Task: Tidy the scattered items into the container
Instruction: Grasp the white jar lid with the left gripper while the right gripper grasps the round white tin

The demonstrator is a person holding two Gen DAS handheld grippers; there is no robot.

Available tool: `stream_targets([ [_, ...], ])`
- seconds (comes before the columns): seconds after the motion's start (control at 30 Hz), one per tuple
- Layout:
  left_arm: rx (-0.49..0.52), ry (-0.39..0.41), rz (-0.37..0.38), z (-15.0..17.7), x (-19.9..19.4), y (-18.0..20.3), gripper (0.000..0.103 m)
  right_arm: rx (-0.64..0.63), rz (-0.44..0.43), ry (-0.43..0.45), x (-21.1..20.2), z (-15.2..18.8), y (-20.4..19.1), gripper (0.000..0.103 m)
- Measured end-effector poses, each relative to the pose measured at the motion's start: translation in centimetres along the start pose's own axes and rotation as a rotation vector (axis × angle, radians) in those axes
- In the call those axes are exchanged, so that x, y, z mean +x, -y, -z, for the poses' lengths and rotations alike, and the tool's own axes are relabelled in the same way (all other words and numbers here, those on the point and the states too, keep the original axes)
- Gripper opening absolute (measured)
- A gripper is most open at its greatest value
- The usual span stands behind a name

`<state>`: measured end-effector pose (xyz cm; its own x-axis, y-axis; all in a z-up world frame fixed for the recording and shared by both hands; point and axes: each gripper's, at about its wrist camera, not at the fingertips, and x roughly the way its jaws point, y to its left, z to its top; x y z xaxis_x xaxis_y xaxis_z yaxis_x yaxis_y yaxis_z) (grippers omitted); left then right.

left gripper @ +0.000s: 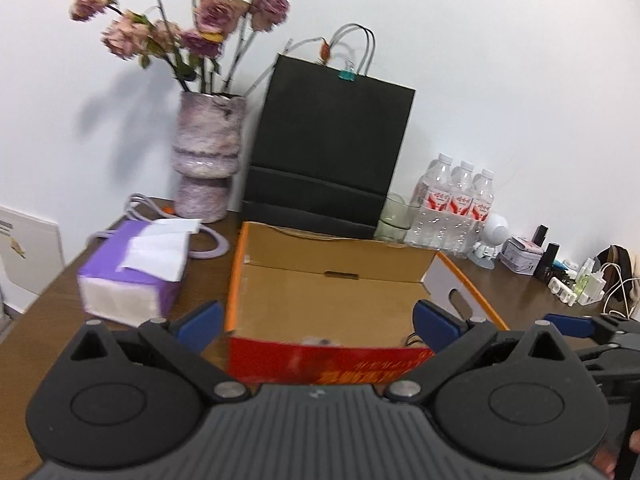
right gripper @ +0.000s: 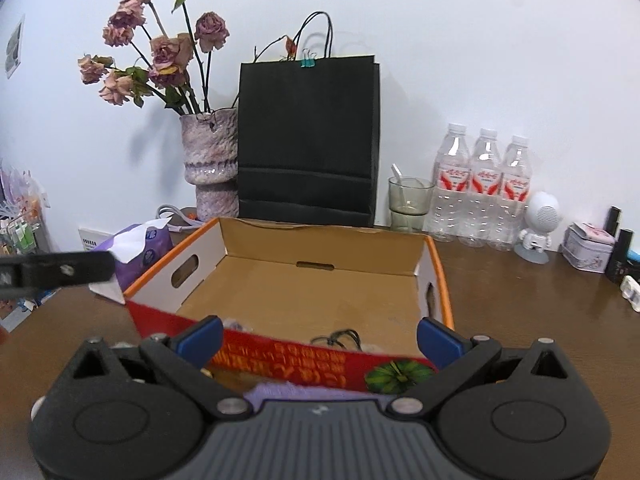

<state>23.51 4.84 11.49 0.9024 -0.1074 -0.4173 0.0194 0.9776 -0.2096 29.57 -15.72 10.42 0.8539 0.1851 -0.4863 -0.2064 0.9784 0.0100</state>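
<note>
- Far left we've got a purple tissue pack (left gripper: 132, 272) with a white sheet poking out, sitting on the brown wooden surface (left gripper: 52, 320) just beside the box.
- Middle: the open cardboard box with orange rim and red front (right gripper: 320, 292) looks mostly bare. A dark cord (right gripper: 340, 338) and some blurry bits sit near its front wall, so tidying seems barely started.
- Our left claw (left gripper: 318, 322) hovers at the box's front edge, jaws wide apart, holding nothing.
- Our right claw (right gripper: 320, 336) hangs just the same, spread open and empty, with something lilac (right gripper: 296, 394) right under it.
- Far right, small bottles and a white charger (left gripper: 592, 280) are still out.
</note>
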Motion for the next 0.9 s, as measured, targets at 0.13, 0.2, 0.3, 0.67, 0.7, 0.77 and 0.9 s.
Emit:
stream_targets([
  [0.13, 0.013, 0.004, -0.018, 1.2, -2.8, -2.3, 0.103, -0.016, 0.019, 0.023, -2.7, 1.9, 0.9, 0.103],
  [0.2, 0.018, -0.003, -0.035, 2.3, -4.1, -3.5, 0.103, -0.034, 0.029, 0.024, -3.9, 3.2, 1.2, 0.103],
  [0.3, 0.026, -0.023, -0.060, 4.0, -5.8, -5.2, 0.103, -0.056, 0.036, 0.007, -5.4, 5.4, 1.4, 0.103],
  [0.67, 0.000, -0.134, -0.110, 10.6, -8.0, -8.2, 0.103, -0.028, 0.059, -0.098, -7.9, 13.1, 1.5, 0.103],
  [0.7, 0.007, -0.145, -0.115, 11.1, -7.8, -8.2, 0.103, -0.023, 0.063, -0.108, -7.9, 13.7, 1.5, 0.103],
  [0.77, 0.014, -0.167, -0.129, 11.8, -7.4, -8.2, 0.103, -0.009, 0.073, -0.133, -7.7, 14.7, 1.8, 0.103],
  [0.9, 0.038, -0.175, -0.139, 12.3, -6.5, -7.9, 0.103, 0.026, 0.083, -0.159, -7.5, 15.8, 2.3, 0.103],
])
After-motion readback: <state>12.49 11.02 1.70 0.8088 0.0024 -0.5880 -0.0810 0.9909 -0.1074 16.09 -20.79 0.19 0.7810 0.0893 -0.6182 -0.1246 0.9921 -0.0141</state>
